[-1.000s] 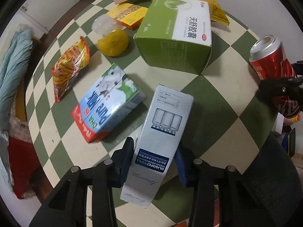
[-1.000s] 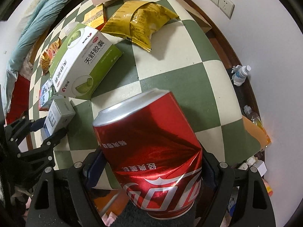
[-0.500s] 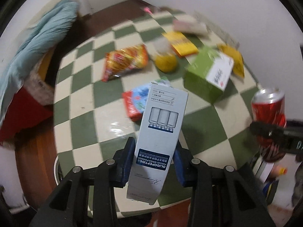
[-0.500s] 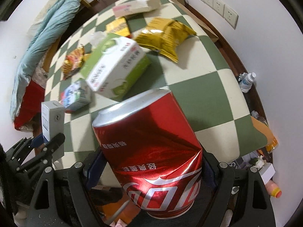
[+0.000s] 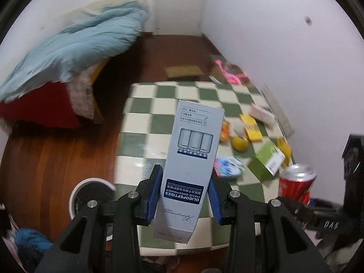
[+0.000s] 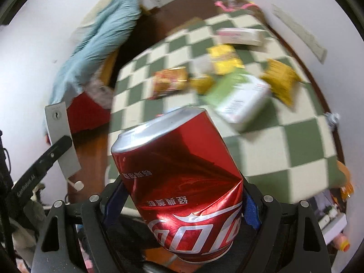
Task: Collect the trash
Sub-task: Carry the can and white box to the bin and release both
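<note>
My left gripper (image 5: 185,193) is shut on a tall pale blue carton (image 5: 191,159) and holds it upright, high above the near edge of the green-and-cream checkered table (image 5: 159,118). My right gripper (image 6: 182,202) is shut on a dented red cola can (image 6: 182,182), also lifted off the table; the can shows in the left wrist view (image 5: 295,185) at the right. The carton shows in the right wrist view (image 6: 61,136) at the left. A white round bin (image 5: 91,195) stands on the floor left of the table.
On the table lie a green-and-white box (image 5: 267,162), a blue-and-red milk carton (image 5: 227,170), an orange (image 5: 240,143), yellow packets (image 5: 252,128) and a snack bag (image 6: 169,82). A blue blanket (image 5: 75,45) over red furniture lies to the left. Wooden floor surrounds the table.
Both grippers have risen and pulled back from the table with their loads. The view has swung toward the floor and the bin at the left. The grips are unchanged.
</note>
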